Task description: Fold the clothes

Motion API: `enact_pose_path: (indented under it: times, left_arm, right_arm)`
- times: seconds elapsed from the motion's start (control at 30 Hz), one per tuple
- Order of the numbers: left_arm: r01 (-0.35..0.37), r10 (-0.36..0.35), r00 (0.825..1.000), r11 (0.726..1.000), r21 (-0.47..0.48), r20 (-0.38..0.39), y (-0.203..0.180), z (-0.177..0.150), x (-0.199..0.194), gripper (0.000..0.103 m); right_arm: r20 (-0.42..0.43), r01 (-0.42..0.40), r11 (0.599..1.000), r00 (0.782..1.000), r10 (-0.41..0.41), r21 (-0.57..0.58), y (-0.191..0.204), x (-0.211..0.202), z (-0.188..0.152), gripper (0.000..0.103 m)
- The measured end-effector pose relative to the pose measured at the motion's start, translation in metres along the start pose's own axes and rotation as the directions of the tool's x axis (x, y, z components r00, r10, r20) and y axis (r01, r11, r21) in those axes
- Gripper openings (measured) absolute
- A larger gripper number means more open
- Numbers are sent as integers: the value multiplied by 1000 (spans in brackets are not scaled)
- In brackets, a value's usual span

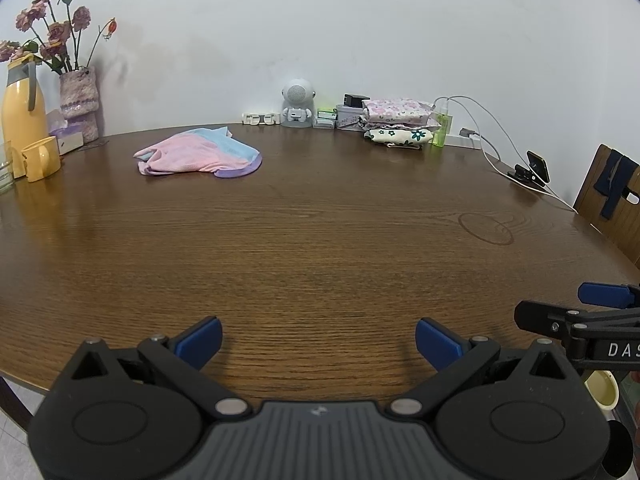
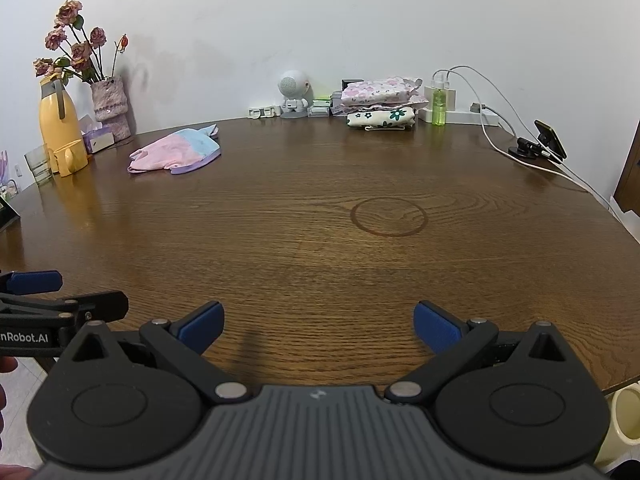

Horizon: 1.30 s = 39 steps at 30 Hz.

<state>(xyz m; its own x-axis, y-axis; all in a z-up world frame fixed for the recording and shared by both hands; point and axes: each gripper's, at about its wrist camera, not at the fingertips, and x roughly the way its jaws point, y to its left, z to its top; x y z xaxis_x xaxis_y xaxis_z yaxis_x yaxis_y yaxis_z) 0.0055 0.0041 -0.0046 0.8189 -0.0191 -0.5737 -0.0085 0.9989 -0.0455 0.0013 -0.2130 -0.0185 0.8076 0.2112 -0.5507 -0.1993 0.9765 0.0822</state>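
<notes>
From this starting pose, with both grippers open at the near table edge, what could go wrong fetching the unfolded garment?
1. The crumpled pink, blue and purple garment lies far across the wooden table; a long reach may drag it.
2. The yellow mug and yellow thermos jug stand to its left; a wide left gripper sweep could hit them.
</notes>
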Motion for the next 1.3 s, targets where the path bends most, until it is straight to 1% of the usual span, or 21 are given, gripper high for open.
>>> enact_pose_path:
  times: [0.27,0.43,0.53,0.6,0.67,0.87,0.93,1.13,1.3]
  left_arm:
    - [1,-1,1000,1000,-2,-4,2,2,3,103]
    - [-14,14,1000,1000,-8,6,16,18,12,103]
    - [-23,24,1000,1000,-12,13,25,28,18,103]
    - [-30,30,999,999,-14,17,31,35,22,103]
    - [-36,36,999,999,-17,22,36,42,26,103]
    - [-100,101,994,994,-36,40,76,82,45,103]
    - [-115,116,992,993,-41,40,91,94,52,103]
    - [-162,164,986,985,-60,21,138,130,88,103]
    - [-208,206,978,970,-124,-26,183,161,133,103]
  right_arm:
    - [-3,-6,1000,1000,6,-7,1,2,2,103]
    - [-11,-22,999,1000,22,-32,8,9,10,103]
    - [-6,-40,998,999,40,-51,13,17,24,103]
    - [-12,-62,996,998,62,-60,15,26,37,103]
    - [-37,-98,994,995,96,-58,18,38,55,103]
    - [-95,-182,982,980,177,-50,38,79,112,103]
    - [-105,-197,978,976,190,-65,50,94,132,103]
    - [-110,-206,961,976,188,-184,100,141,177,103]
    - [-128,-236,941,969,210,-241,141,196,210,103]
